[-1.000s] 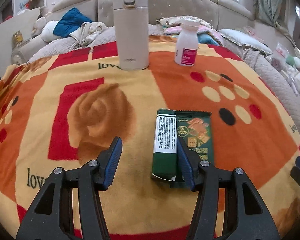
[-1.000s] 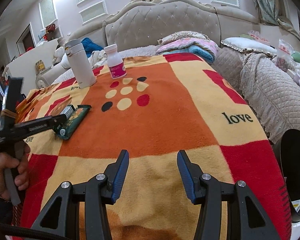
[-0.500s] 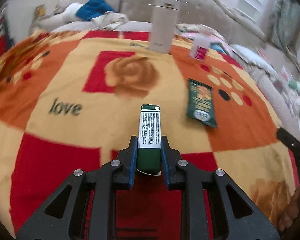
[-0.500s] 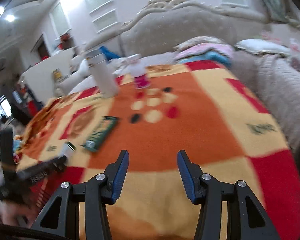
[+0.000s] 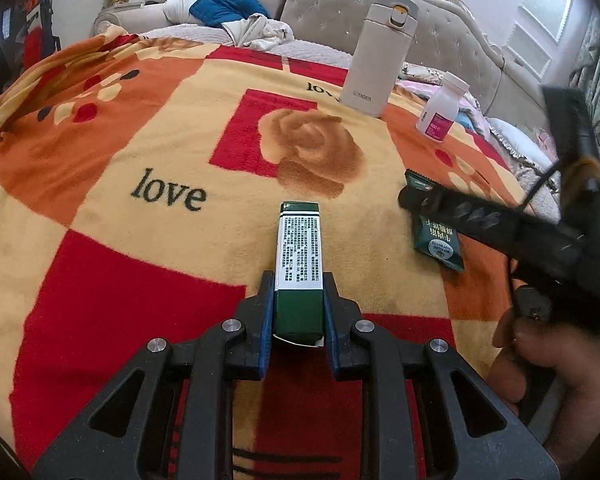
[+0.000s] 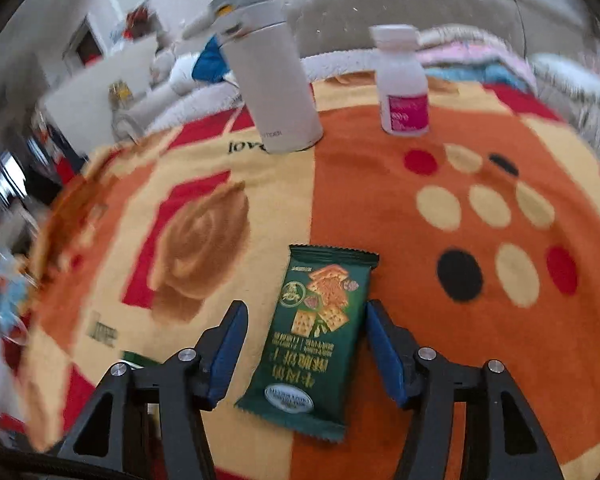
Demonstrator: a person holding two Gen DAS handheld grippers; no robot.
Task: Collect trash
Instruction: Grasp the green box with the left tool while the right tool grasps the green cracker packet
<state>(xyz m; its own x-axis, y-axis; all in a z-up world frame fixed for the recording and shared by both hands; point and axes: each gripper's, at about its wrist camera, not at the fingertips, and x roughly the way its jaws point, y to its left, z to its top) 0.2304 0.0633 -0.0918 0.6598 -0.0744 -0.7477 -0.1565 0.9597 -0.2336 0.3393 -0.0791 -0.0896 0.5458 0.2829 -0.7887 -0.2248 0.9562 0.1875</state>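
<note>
My left gripper (image 5: 298, 296) is shut on a green and white carton (image 5: 300, 252) and holds it above the blanket (image 5: 140, 152). A green cracker packet (image 6: 316, 340) lies flat on the blanket, and my right gripper (image 6: 306, 340) is open with one finger on each side of it. In the left wrist view the packet (image 5: 438, 240) lies to the right, partly hidden by the right gripper's black body (image 5: 500, 224) and the hand that holds it.
A tall cream flask (image 5: 380, 56) and a white pill bottle with a pink label (image 5: 440, 108) stand at the far side of the blanket. They also show in the right wrist view: the flask (image 6: 272, 88) and the bottle (image 6: 404, 84). Clothes and pillows lie behind them.
My left gripper closed on the carton and pulled it back and left, away from the packet. My right gripper moved left and forward over the packet, now straddling it.
</note>
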